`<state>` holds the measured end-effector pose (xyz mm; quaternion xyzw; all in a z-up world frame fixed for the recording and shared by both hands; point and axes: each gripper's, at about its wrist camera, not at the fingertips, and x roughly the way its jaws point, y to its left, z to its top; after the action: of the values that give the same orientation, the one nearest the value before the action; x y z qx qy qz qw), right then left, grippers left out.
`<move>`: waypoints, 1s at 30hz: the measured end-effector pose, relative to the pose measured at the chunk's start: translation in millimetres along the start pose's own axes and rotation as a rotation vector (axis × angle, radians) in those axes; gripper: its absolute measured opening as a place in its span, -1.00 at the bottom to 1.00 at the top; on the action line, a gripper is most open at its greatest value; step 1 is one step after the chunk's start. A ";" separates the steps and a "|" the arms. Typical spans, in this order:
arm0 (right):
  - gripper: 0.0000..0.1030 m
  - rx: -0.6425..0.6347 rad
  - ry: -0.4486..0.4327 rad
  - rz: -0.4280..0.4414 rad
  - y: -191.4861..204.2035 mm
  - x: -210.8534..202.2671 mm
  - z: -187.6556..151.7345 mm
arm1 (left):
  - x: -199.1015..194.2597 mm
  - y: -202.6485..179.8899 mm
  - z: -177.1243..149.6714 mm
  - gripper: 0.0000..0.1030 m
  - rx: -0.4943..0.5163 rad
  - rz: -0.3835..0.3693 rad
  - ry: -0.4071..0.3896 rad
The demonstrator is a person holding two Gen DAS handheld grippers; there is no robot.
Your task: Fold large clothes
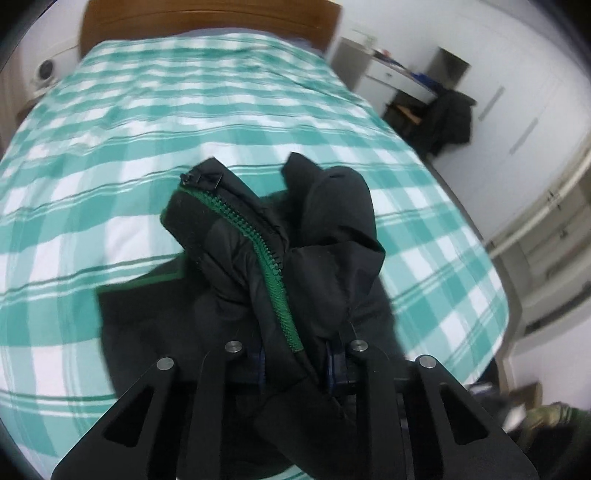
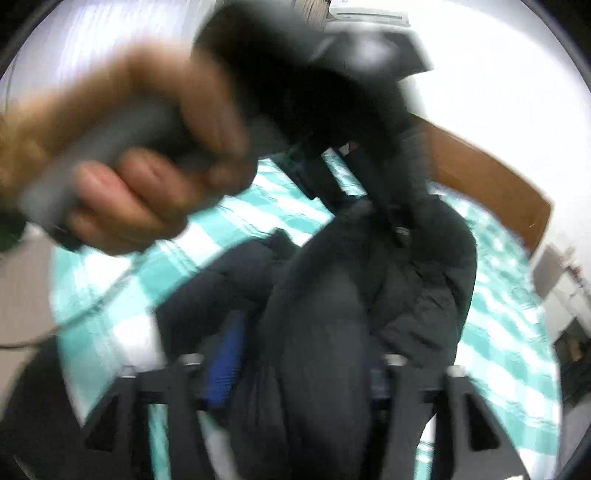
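The black padded jacket (image 1: pixel 295 266) lies bunched on the green-and-white checked bedspread (image 1: pixel 184 118), near the foot end and well away from the wooden headboard (image 1: pixel 207 18). The left gripper (image 1: pixel 297 365) is clamped narrow on a fold of the jacket beside its green zipper (image 1: pixel 258 243); fabric fills the gap between the jaws. In the blurred right wrist view, the right gripper (image 2: pixel 299 373) stands wider, with jacket fabric between its blue pads (image 2: pixel 221 369); whether the pads press on it cannot be told. Above the jacket, a hand (image 2: pixel 129 155) grips the left gripper's grey handle.
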<state>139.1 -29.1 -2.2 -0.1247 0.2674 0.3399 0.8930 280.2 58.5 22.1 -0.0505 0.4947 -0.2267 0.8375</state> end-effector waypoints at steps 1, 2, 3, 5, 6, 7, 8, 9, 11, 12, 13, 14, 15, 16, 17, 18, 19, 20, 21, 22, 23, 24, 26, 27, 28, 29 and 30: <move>0.37 0.039 -0.016 0.047 -5.5 -10.0 2.6 | -3.8 14.9 -4.5 -0.60 -0.020 0.001 -0.007; 0.37 0.091 -0.038 0.102 -15.6 -23.2 5.6 | -6.9 28.9 -9.1 -0.59 -0.034 0.009 -0.015; 0.37 0.140 -0.064 0.130 -28.7 -36.2 10.2 | -10.4 43.0 -15.9 -0.59 -0.049 0.020 -0.021; 0.37 0.163 -0.069 0.091 -44.1 -41.1 14.9 | -12.9 68.1 -26.8 -0.58 -0.090 0.038 -0.027; 0.37 0.156 -0.051 0.050 -53.0 -36.8 17.1 | -12.3 77.3 -29.1 -0.57 -0.107 0.045 -0.028; 0.37 0.153 -0.023 0.023 -60.6 -28.0 17.8 | -12.2 88.9 -34.5 -0.56 -0.128 0.054 -0.030; 0.37 0.158 0.003 0.024 -66.2 -18.7 16.8 | -13.0 95.8 -38.6 -0.54 -0.140 0.061 -0.031; 0.37 0.161 0.025 0.034 -68.5 -7.2 16.0 | -12.3 104.4 -43.1 -0.53 -0.154 0.068 -0.033; 0.37 0.150 0.071 0.046 -67.6 12.1 11.5 | -9.3 120.2 -50.7 -0.50 -0.191 0.068 -0.036; 0.37 0.126 0.109 0.057 -59.0 29.6 5.3 | -6.8 127.6 -53.9 -0.49 -0.211 0.063 -0.036; 0.37 0.113 0.128 0.061 -53.4 40.3 -1.3 | -3.7 134.1 -57.0 -0.47 -0.230 0.061 -0.034; 0.38 0.109 0.138 0.064 -52.2 45.3 -8.0 | 0.6 141.5 -60.9 -0.45 -0.254 0.051 -0.029; 0.40 0.113 0.153 0.065 -54.5 49.7 -12.2 | 3.9 147.2 -64.1 -0.45 -0.273 0.037 -0.025; 0.40 0.118 0.174 0.065 -47.6 61.8 -17.5 | 8.9 153.9 -68.3 -0.42 -0.299 0.020 -0.022; 0.40 0.128 0.206 0.069 -44.6 75.3 -21.5 | 14.2 158.1 -71.2 -0.40 -0.317 0.010 -0.021; 0.40 0.137 0.221 0.075 -44.6 82.2 -24.3 | 18.2 161.1 -73.0 -0.40 -0.330 0.004 -0.020; 0.41 0.146 0.230 0.079 -45.2 86.0 -28.5 | 21.9 163.7 -74.4 -0.39 -0.343 -0.004 -0.020; 0.41 0.150 0.242 0.079 -44.1 91.6 -30.4 | 26.8 166.7 -76.2 -0.38 -0.358 -0.015 -0.022; 0.41 0.150 0.253 0.075 -43.6 94.2 -35.3 | 29.8 167.5 -76.9 -0.37 -0.365 -0.020 -0.022; 0.41 0.151 0.261 0.069 -42.7 97.6 -39.2 | 33.9 167.9 -78.1 -0.36 -0.372 -0.024 -0.023; 0.41 0.159 0.264 0.066 -41.8 98.2 -42.6 | 36.4 168.5 -78.8 -0.35 -0.374 -0.024 -0.024; 0.41 0.165 0.268 0.065 -44.0 101.8 -43.9 | 39.8 168.4 -79.9 -0.34 -0.376 -0.025 -0.025; 0.41 0.171 0.277 0.057 -43.1 106.4 -49.4 | 44.1 169.0 -81.4 -0.33 -0.386 -0.024 -0.025; 0.42 0.165 0.279 0.054 -42.5 107.6 -48.9 | 45.2 169.3 -82.0 -0.33 -0.393 -0.022 -0.023; 0.42 0.158 0.282 0.050 -40.5 105.6 -45.9 | 45.4 169.2 -82.2 -0.33 -0.398 -0.018 -0.021; 0.42 0.153 0.284 0.048 -39.4 102.4 -44.5 | 44.9 168.3 -81.9 -0.33 -0.402 -0.013 -0.017; 0.41 0.142 0.282 0.045 -37.4 95.6 -39.6 | 43.8 167.2 -81.5 -0.33 -0.402 -0.006 -0.014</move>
<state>208.6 -21.1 -87.2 -0.1016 0.4161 0.3194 0.8453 283.9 200.2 -106.0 -0.2197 0.5242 -0.1255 0.8131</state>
